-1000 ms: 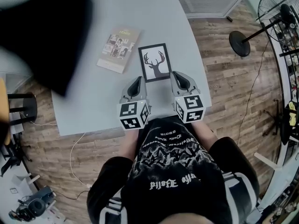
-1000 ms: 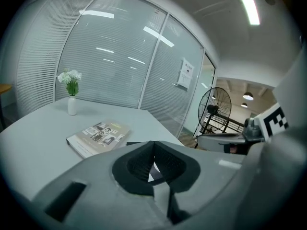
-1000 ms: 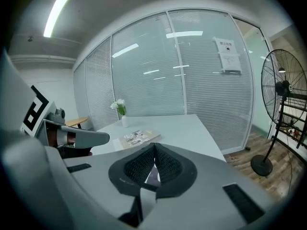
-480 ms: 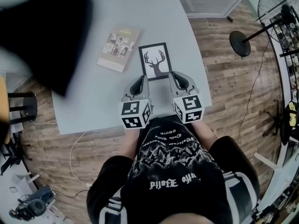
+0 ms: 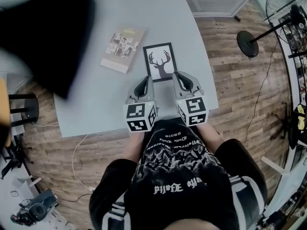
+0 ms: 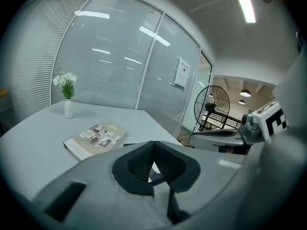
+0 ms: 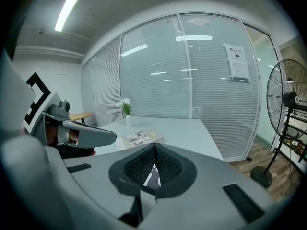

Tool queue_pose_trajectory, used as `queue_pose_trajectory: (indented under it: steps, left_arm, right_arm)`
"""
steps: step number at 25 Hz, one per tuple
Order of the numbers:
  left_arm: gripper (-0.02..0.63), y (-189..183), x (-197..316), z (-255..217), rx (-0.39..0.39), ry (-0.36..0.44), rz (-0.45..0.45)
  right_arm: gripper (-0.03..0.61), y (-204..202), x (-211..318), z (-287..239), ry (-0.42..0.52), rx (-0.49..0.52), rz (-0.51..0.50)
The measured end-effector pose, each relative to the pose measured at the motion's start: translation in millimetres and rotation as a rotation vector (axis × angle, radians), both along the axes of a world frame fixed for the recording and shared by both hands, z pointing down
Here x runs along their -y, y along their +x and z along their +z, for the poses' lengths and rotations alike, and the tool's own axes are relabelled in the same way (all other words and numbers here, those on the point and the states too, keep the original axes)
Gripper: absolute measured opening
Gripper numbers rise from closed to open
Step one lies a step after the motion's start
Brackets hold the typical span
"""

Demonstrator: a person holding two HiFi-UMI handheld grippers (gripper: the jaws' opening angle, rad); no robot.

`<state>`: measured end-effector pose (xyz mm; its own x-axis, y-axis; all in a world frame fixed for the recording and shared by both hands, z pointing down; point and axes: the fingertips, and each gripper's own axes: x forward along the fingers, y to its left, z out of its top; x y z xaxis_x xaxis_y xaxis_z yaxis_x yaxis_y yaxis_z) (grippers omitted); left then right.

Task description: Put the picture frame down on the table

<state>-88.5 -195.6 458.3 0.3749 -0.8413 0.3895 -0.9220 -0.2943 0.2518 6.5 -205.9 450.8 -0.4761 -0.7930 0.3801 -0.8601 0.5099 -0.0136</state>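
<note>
The picture frame, black-edged with a deer-head print, lies flat on the grey table in the head view. My left gripper sits just below the frame's near left corner, jaws shut and empty. My right gripper sits just below its near right corner, also shut with nothing held. In the left gripper view, the left gripper shows closed jaws, with a sliver of the frame below the pads. In the right gripper view, the right gripper is closed too, the frame peeking through.
A booklet lies on the table left of the frame, also visible as the booklet. A small white vase with flowers stands at the table's far end. A floor fan stands to the right, off the table. A dark blurred shape covers the upper left.
Both grippers have edged slightly toward the frame's near corners. The frame and booklet have not moved.
</note>
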Motion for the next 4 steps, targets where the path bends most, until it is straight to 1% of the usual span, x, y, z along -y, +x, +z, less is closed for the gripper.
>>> queue_pose_trajectory:
  steps: [4]
  left_arm:
    - [0.017, -0.3, 1.3, -1.5, -0.001, 0.01, -0.004]
  right_arm:
    - [0.011, 0.9, 0.2, 1.9, -0.003, -0.004, 0.003]
